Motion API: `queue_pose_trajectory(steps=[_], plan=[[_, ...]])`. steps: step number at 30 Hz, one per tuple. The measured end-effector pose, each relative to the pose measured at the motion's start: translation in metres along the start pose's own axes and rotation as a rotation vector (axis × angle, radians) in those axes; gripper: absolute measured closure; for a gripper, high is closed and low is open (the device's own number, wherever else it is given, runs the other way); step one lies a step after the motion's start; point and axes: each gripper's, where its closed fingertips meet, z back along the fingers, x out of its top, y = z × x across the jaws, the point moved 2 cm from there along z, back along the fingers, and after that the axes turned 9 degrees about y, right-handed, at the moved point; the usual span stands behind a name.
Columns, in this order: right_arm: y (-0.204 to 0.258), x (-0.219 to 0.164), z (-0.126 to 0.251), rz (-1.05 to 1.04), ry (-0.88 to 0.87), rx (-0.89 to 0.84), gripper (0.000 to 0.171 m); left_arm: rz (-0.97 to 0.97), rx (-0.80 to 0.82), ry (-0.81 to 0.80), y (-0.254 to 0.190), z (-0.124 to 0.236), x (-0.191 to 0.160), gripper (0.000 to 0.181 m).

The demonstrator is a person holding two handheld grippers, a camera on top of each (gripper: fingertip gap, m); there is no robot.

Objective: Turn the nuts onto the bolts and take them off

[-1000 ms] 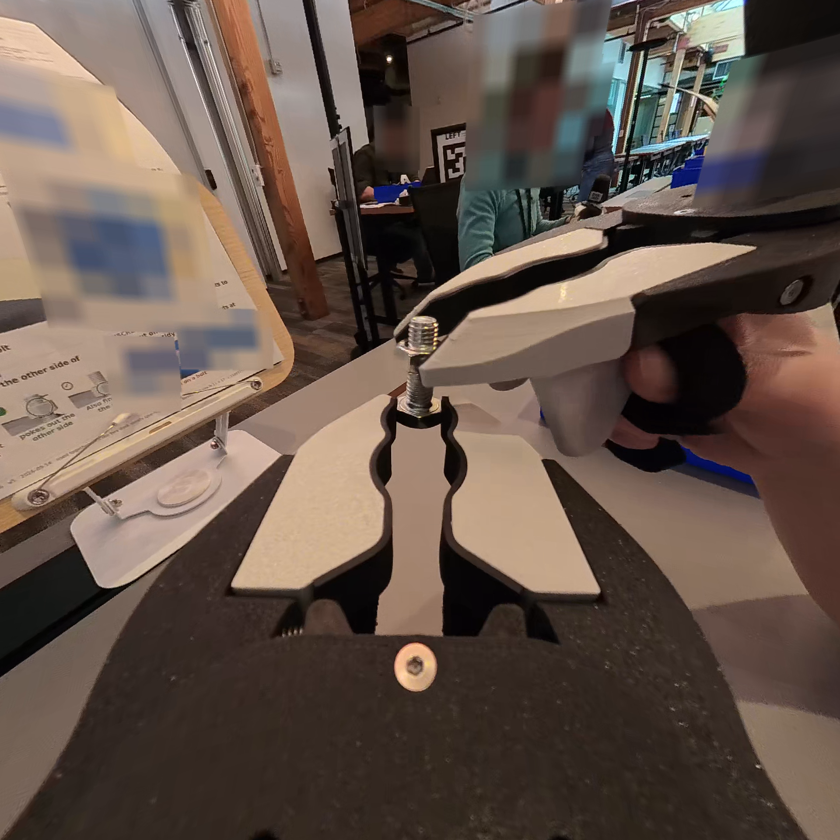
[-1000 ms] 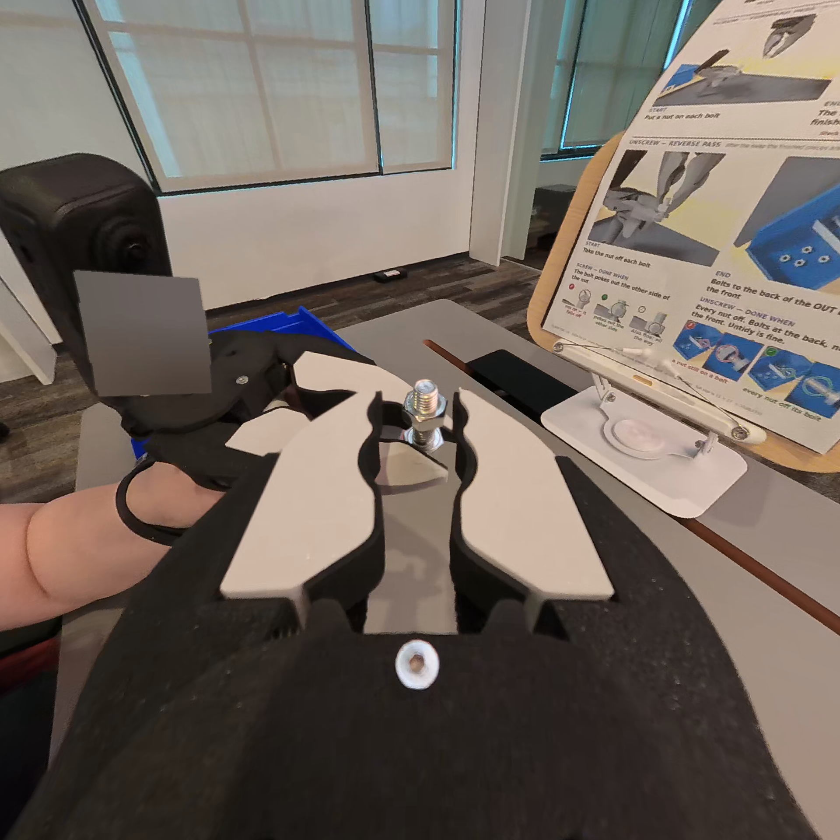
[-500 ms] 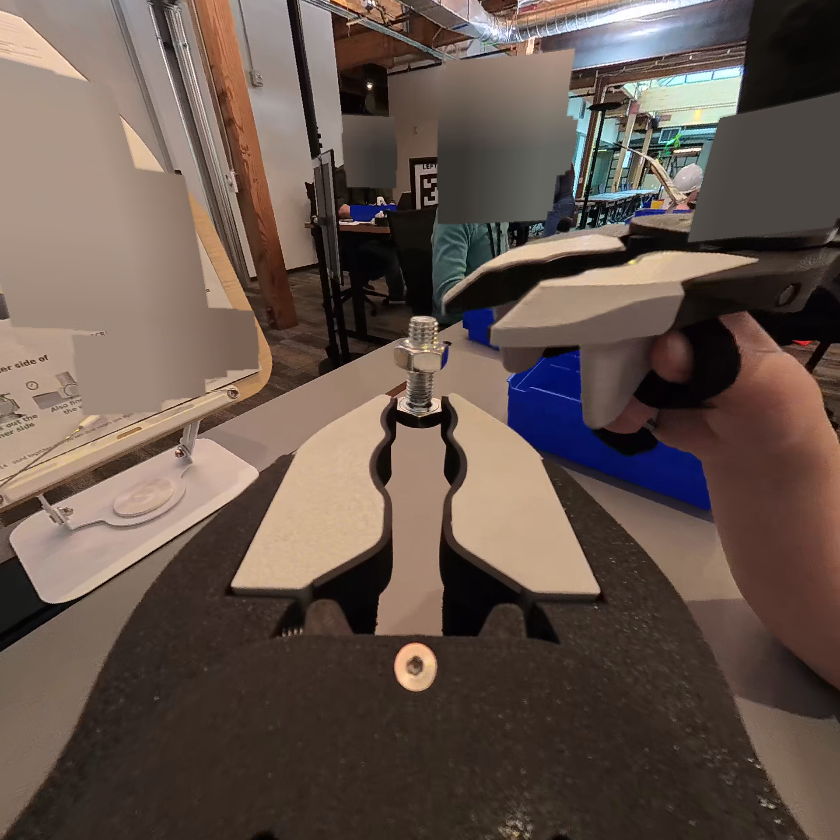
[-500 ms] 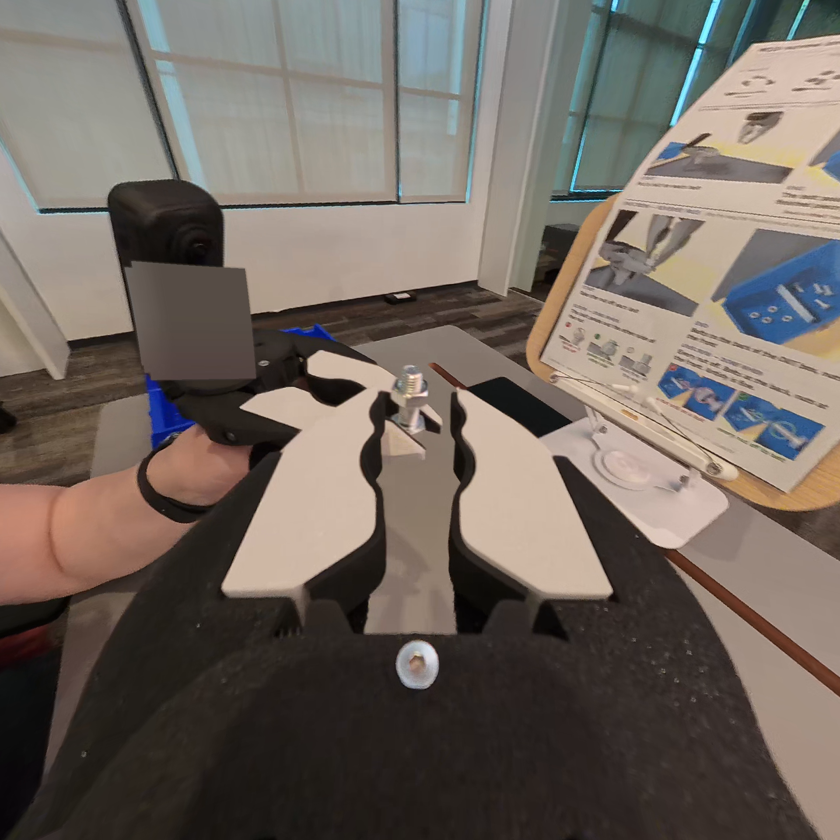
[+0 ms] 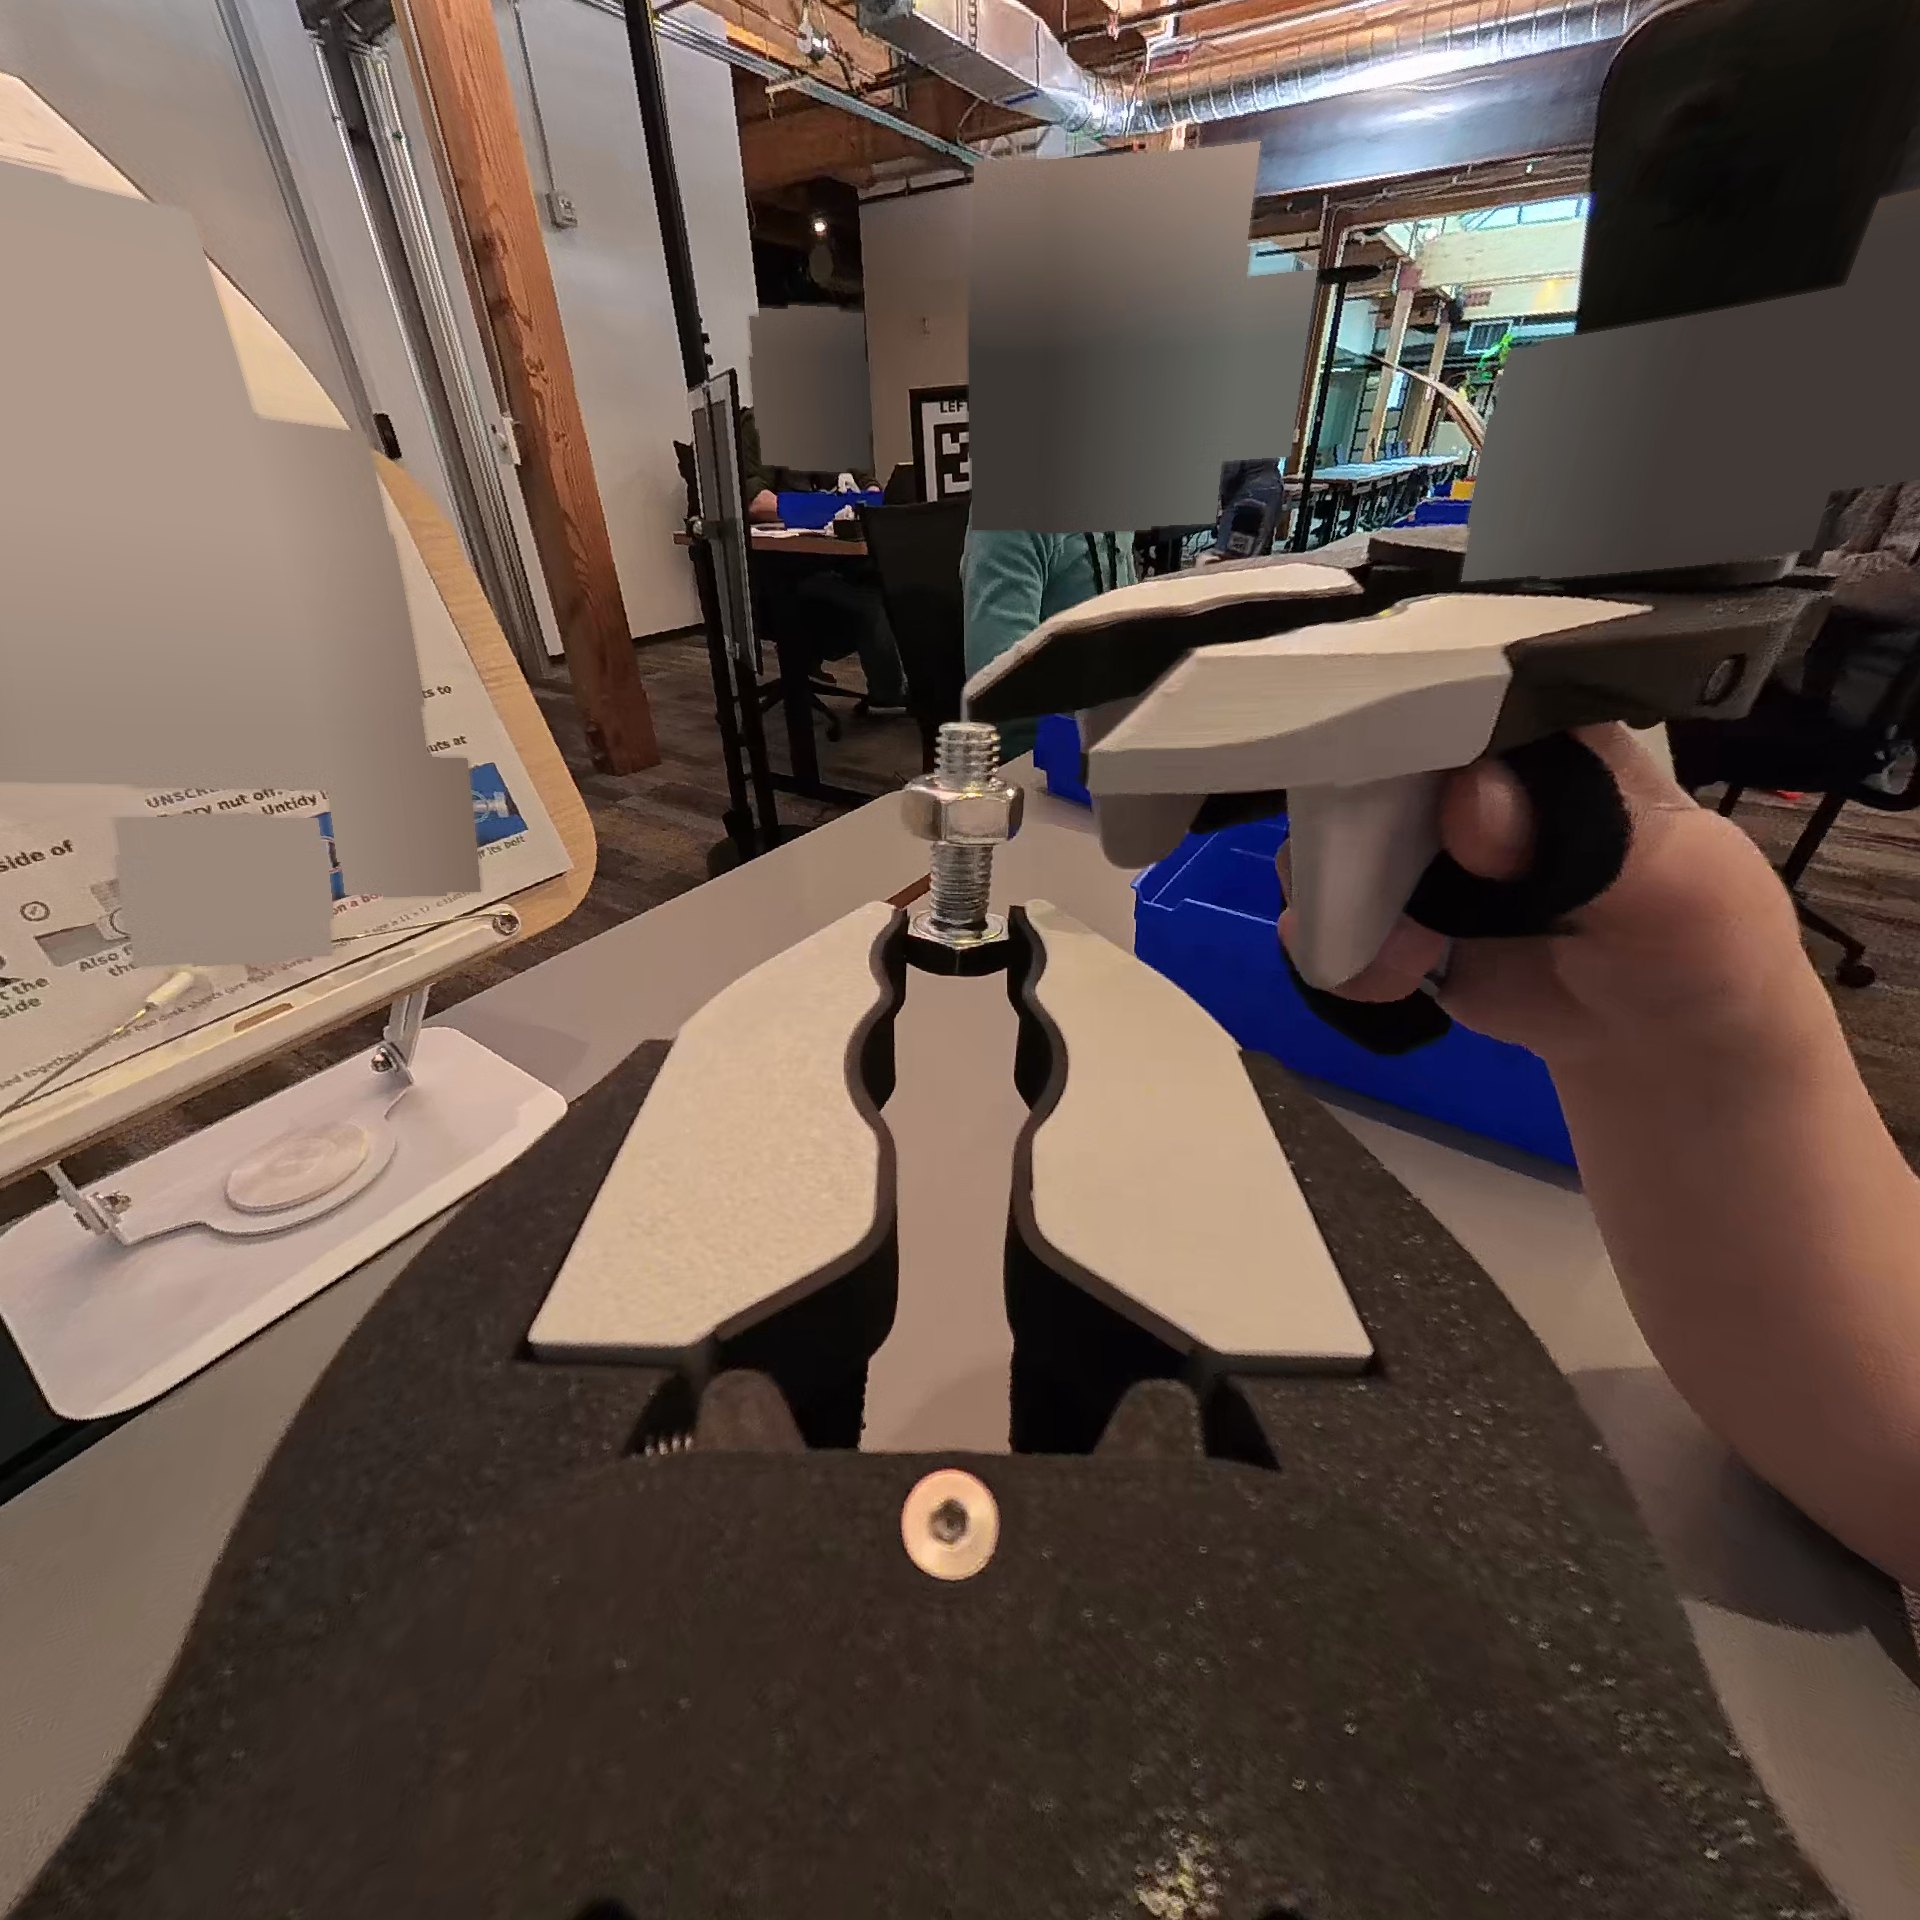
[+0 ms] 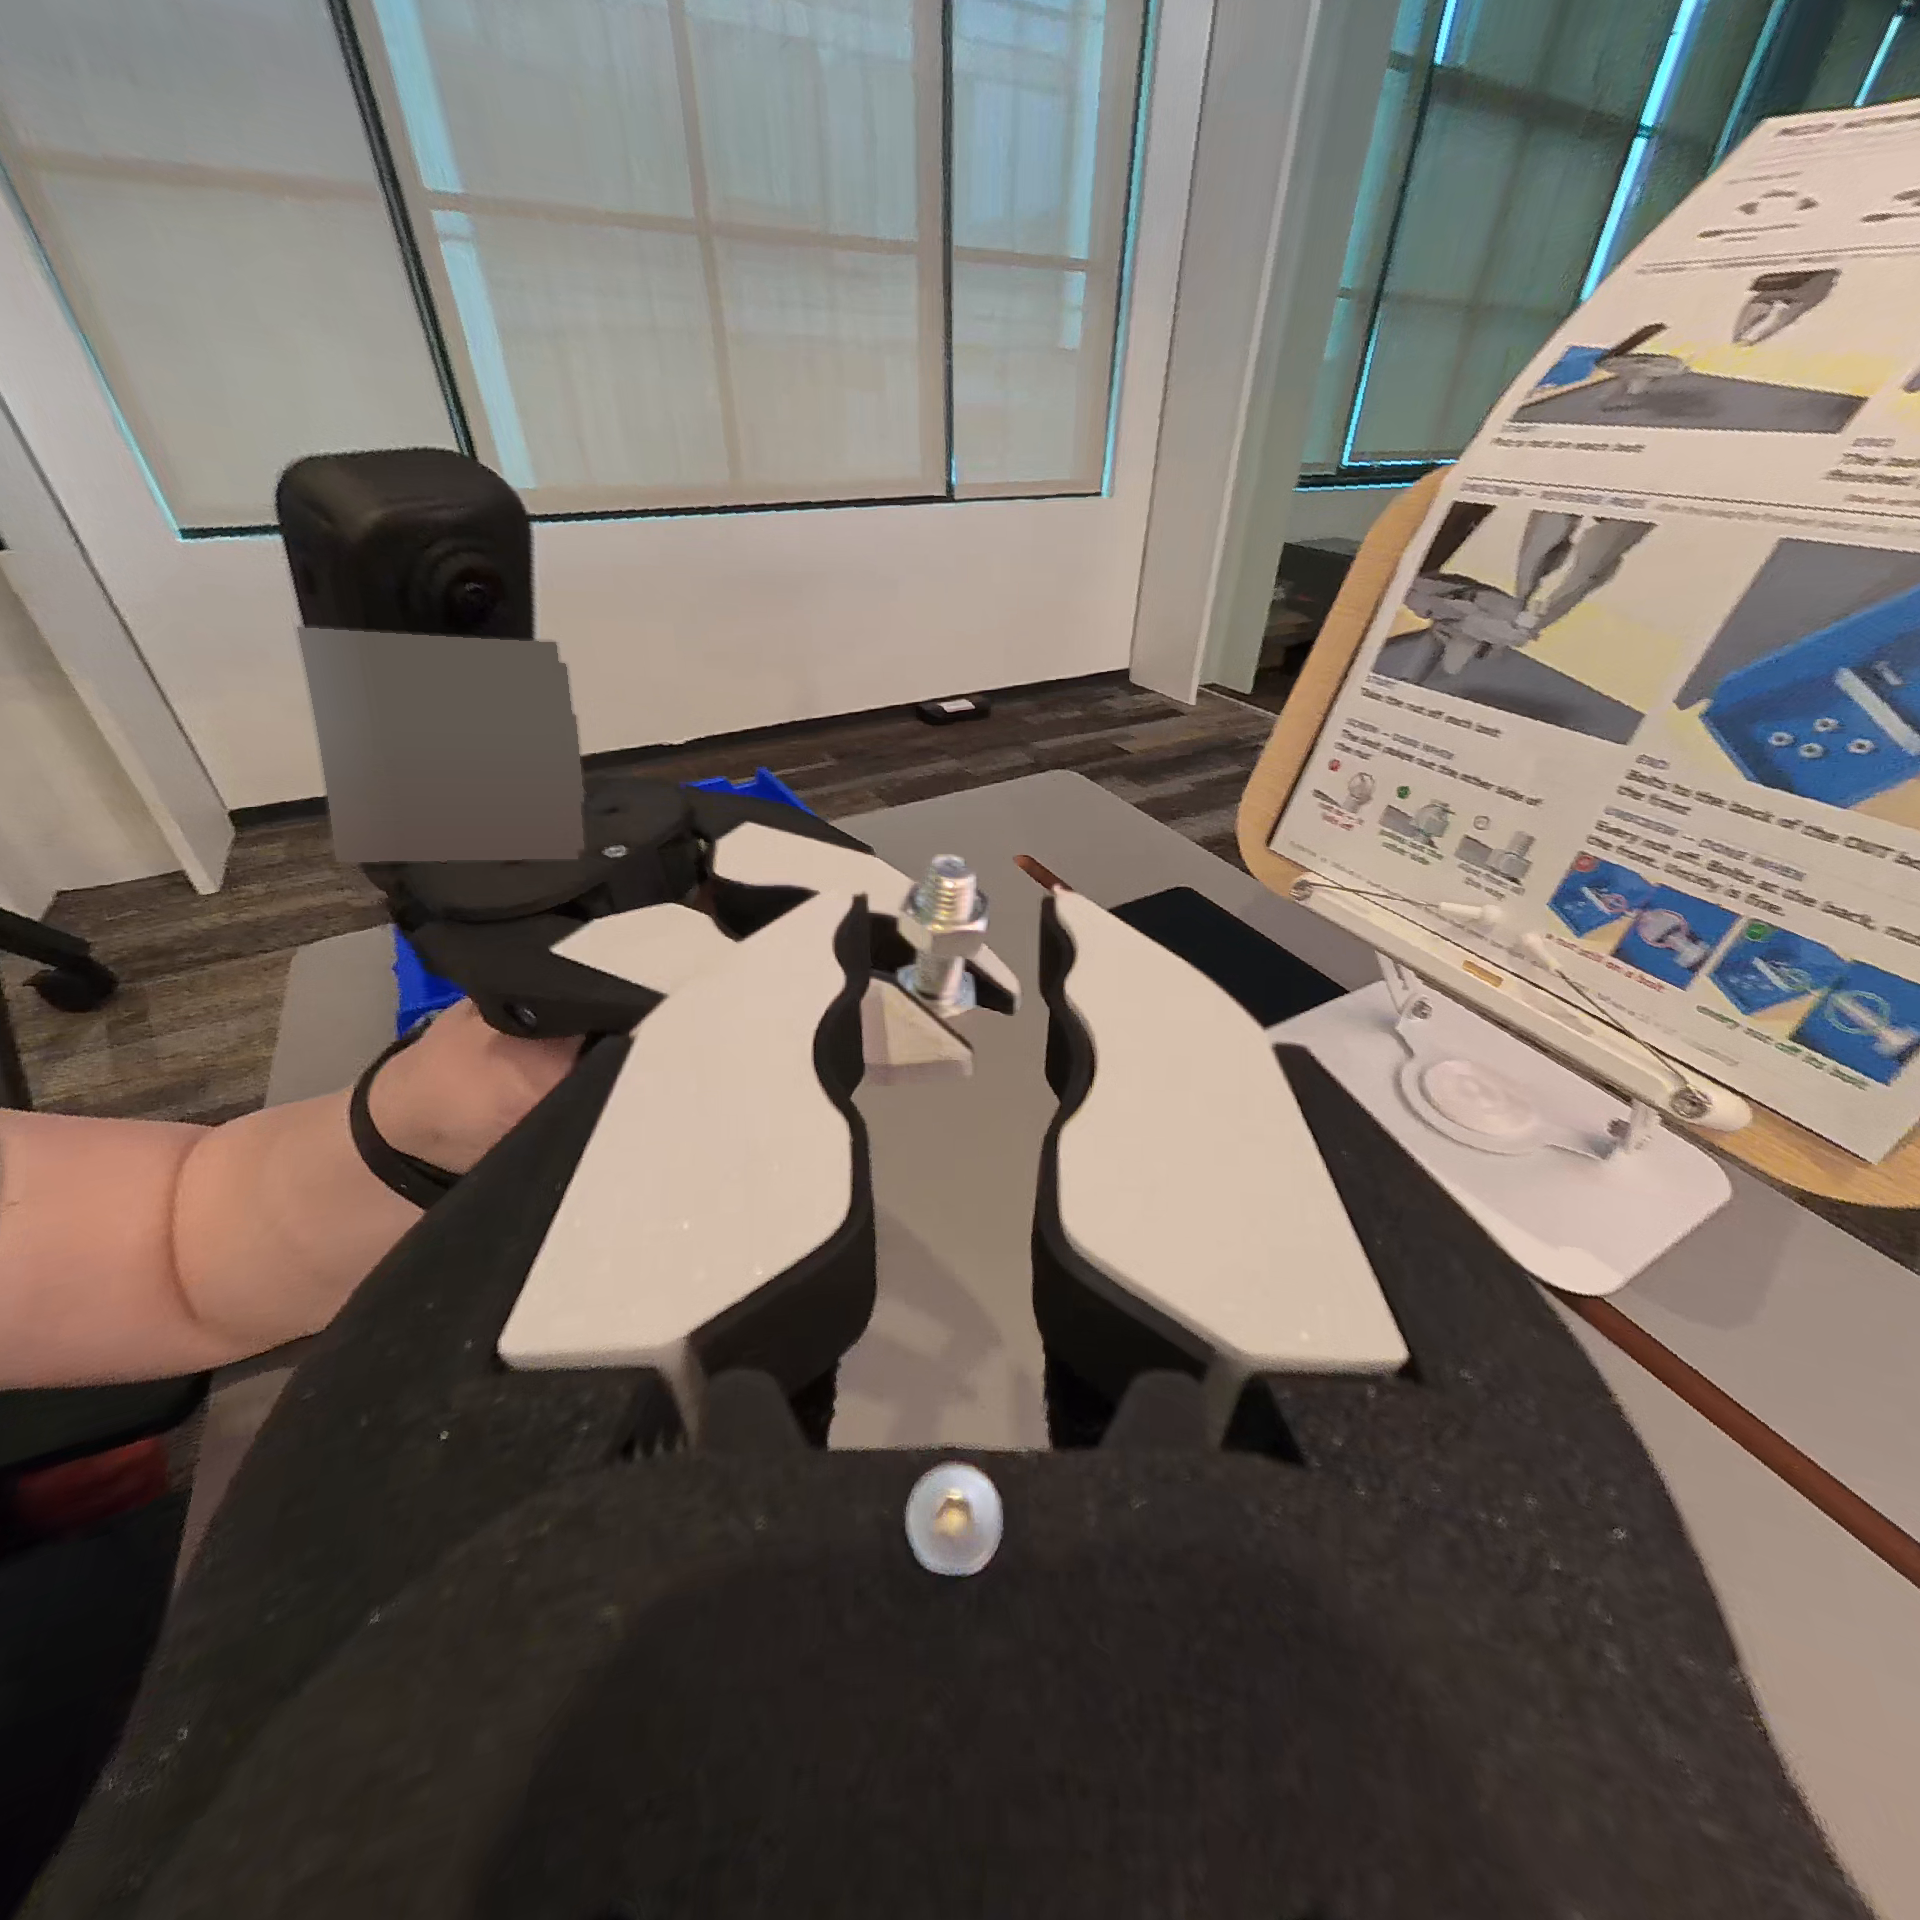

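The bolt [image 5: 961, 831] is held upright by its head at the tips of the left gripper [image 5: 958, 940], whose jaws are closed onto that head with only a narrow slot left between the pale fingers [image 5: 727, 1122]. A hex nut [image 5: 958, 812] is seen threaded partway down the shank, with a few turns of thread left bare above it and a longer stretch bare below.

In the left wrist view the right gripper [image 5: 1039, 727] is seen at about 2 o'clock from the nut, just beside it but clear of it, carried in a hand [image 5: 1621, 935]. Its jaws are parted and nothing is held between them; in the right wrist view the gap between its fingers [image 6: 717, 1143] is wide, and the bolt [image 6: 940, 940] with its nut [image 6: 943, 914] is framed near that gap's far end (no contact with either fingertip can be made out). The left gripper [image 6: 935, 1013] is seen there coming in from 9 o'clock.

A blue bin [image 5: 1299, 987] is found on the grey table [image 5: 644, 987] at 3 o'clock of the bolt in the left wrist view. An instruction sheet on a wooden stand [image 6: 1621, 727] is placed at 3 o'clock in the right wrist view, resting on a white base [image 6: 1507, 1195].
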Motion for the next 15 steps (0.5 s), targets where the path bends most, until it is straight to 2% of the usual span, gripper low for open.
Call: queue_pose_trajectory(steps=[4,6,11,15], plan=[[0.002,-0.003,-0.007,0.007,0.005,-0.016,0.141,-0.024,-0.013,-0.011,-0.006,0.001,0.002,0.163],[0.006,-0.003,-0.007,0.004,0.004,0.018,0.151,-0.032,-0.005,-0.020,-0.006,0.002,0.004,0.163],[0.009,-0.002,-0.006,0.060,0.005,0.026,0.153,-0.034,-0.033,-0.016,-0.009,0.004,0.005,0.163],[0.018,-0.004,0.007,0.224,0.037,0.119,0.153,-0.031,-0.203,0.014,-0.025,0.006,0.004,0.163]])
